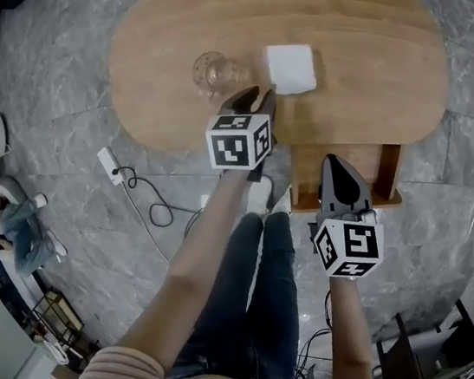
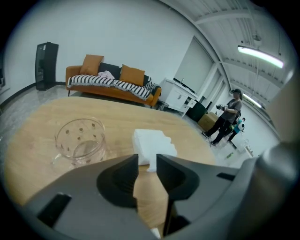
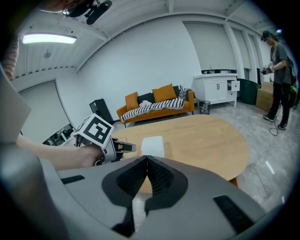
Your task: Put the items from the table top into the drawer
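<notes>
wooden oval table (image 1: 368,63) with two items on top and a drawer (image 1: 388,172) pulled out at its near edge.

a clear dotted glass mug (image 1: 216,74) is stood upright toward the table's near left edge, and the wood is seen straight through it. a white napkin stack (image 1: 291,67) is laid just beside it, nearer the middle. the left gripper (image 1: 254,99) is held above the near edge between the two items; its jaws are released with a narrow gap, only table wood is framed there, and the napkin stack is seen just beyond its tips. the right gripper (image 1: 337,163) is held over the open drawer with its jaws clenched together on nothing. the drawer's inside is partly covered by it; bare wood is shown in the rest.
</notes>
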Motion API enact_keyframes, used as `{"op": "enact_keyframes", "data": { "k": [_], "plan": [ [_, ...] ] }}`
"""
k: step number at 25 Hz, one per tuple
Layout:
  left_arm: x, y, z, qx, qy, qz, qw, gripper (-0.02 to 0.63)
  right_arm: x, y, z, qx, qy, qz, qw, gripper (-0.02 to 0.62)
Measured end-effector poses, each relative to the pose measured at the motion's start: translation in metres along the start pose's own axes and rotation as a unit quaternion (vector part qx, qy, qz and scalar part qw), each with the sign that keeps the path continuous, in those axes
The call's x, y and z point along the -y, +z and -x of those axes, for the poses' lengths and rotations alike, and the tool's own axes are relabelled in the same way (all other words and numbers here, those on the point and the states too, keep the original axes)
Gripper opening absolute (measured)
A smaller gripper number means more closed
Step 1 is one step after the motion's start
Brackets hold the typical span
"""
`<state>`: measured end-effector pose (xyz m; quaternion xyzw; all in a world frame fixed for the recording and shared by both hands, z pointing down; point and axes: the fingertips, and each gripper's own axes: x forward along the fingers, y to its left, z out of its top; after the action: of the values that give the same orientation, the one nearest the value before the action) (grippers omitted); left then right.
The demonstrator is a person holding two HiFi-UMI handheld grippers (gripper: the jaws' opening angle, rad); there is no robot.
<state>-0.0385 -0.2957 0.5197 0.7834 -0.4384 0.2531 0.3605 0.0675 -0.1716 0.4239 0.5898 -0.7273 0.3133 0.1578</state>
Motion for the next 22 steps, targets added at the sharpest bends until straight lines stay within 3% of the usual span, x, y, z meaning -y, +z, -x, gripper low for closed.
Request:
{"op": "enact_keyframes", "data": {
  "k": [22],
  "plan": [
    [-0.019, 0.018, -0.061, 0.001, 0.012, 0.051, 0.9986, 0.098, 0.021, 0.007, -0.118, -0.043, 0.020, 0.004, 0.999, 0.009]
  ]
}}
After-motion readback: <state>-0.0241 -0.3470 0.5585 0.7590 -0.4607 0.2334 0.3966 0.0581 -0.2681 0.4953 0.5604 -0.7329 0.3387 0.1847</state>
